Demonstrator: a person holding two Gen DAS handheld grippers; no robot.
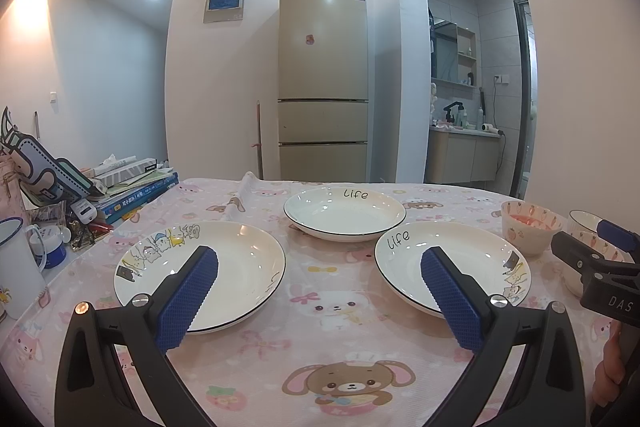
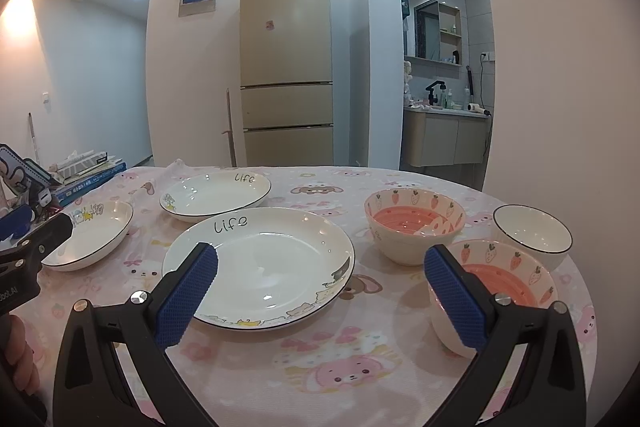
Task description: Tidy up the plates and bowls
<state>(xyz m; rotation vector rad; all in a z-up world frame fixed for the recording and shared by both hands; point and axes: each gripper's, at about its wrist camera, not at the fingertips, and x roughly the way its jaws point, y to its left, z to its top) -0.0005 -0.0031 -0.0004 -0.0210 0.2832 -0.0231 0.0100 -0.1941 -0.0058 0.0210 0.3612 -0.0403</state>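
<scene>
Three white deep plates lie apart on the pink cartoon tablecloth: a left plate (image 1: 208, 271) (image 2: 94, 239), a far plate (image 1: 344, 213) (image 2: 216, 195) and a near right plate (image 1: 460, 267) (image 2: 260, 263). Right of them stand two strawberry-print bowls, one farther (image 2: 416, 231) (image 1: 528, 231) and one nearer (image 2: 508, 279), plus a plain white bowl (image 2: 532, 233). My left gripper (image 1: 320, 263) hovers open between the left and right plates, holding nothing. My right gripper (image 2: 320, 263) is open too, over the gap between the right plate and the near strawberry bowl.
Stacked books (image 1: 136, 187), a pencil case (image 1: 36, 167), a white enamel mug (image 1: 16, 267) and small clutter crowd the table's left edge. A fridge (image 1: 324, 75) stands beyond the far edge. A hand (image 2: 20, 359) holds the left gripper's handle.
</scene>
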